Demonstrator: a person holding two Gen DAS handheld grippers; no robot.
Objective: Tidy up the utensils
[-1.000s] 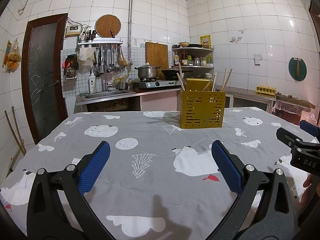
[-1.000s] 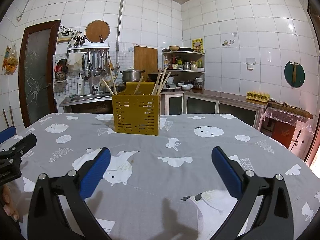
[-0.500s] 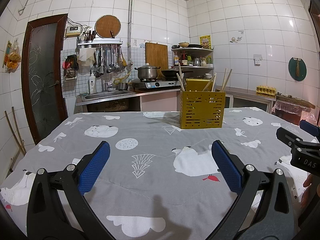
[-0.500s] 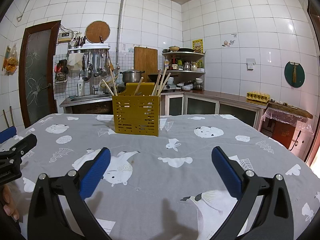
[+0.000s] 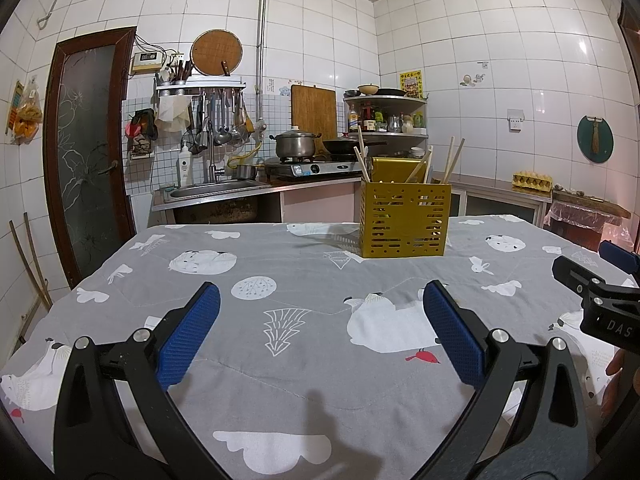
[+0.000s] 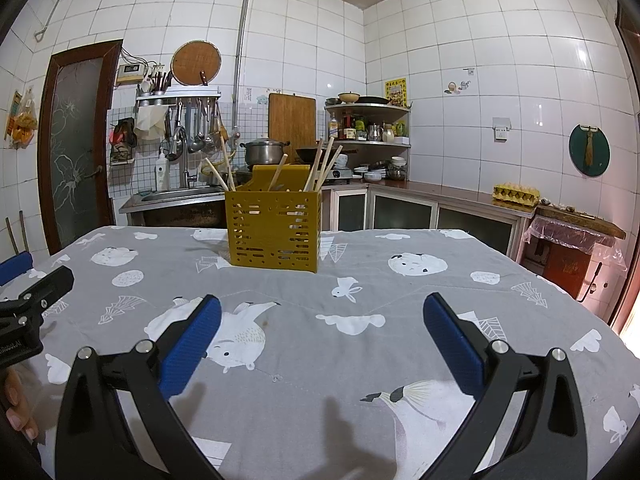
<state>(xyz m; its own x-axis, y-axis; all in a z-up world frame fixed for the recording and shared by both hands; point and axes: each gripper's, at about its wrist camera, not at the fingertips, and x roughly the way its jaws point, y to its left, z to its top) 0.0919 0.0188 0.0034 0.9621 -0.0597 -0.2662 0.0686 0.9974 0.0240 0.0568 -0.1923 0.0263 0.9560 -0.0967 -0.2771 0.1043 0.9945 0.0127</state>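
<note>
On the desk [image 5: 280, 360], chopsticks [image 6: 320, 164] are being kept in the yellow holder [image 6: 274, 230] at 12 o'clock; both left tongs [image 5: 320, 328] and right tongs [image 6: 320, 328] are being held released, empty; nothing loose is being seen.

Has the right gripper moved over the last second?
No. In the right wrist view the yellow utensil holder and the sink sit where they did, so the right gripper held still.
</note>
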